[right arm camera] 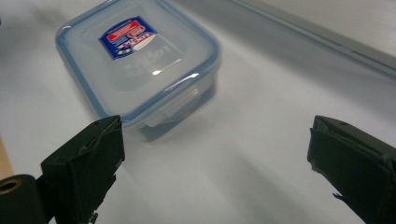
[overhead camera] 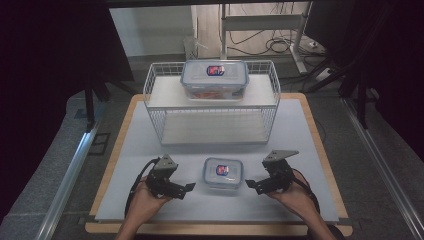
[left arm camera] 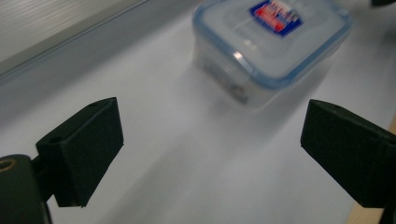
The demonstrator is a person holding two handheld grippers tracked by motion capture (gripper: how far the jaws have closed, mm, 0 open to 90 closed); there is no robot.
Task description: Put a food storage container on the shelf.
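A small clear food box with a blue-rimmed lid and a red and blue label (overhead camera: 223, 173) sits on the grey mat near the front, between my two grippers. My left gripper (overhead camera: 186, 190) lies just left of it, open, with nothing between its jaws; the box (left arm camera: 271, 44) stands ahead of that gripper (left arm camera: 212, 151). My right gripper (overhead camera: 251, 185) rests just right of the box, jaws wide apart and empty. In the right gripper view the box (right arm camera: 137, 60) lies ahead and left of the gripper (right arm camera: 215, 161).
A white wire basket rack (overhead camera: 212, 102) stands at the back of the mat, with a larger blue-rimmed food box (overhead camera: 215, 79) on its upper shelf. The wooden table edge (overhead camera: 215, 229) runs along the front. Metal rails flank the table.
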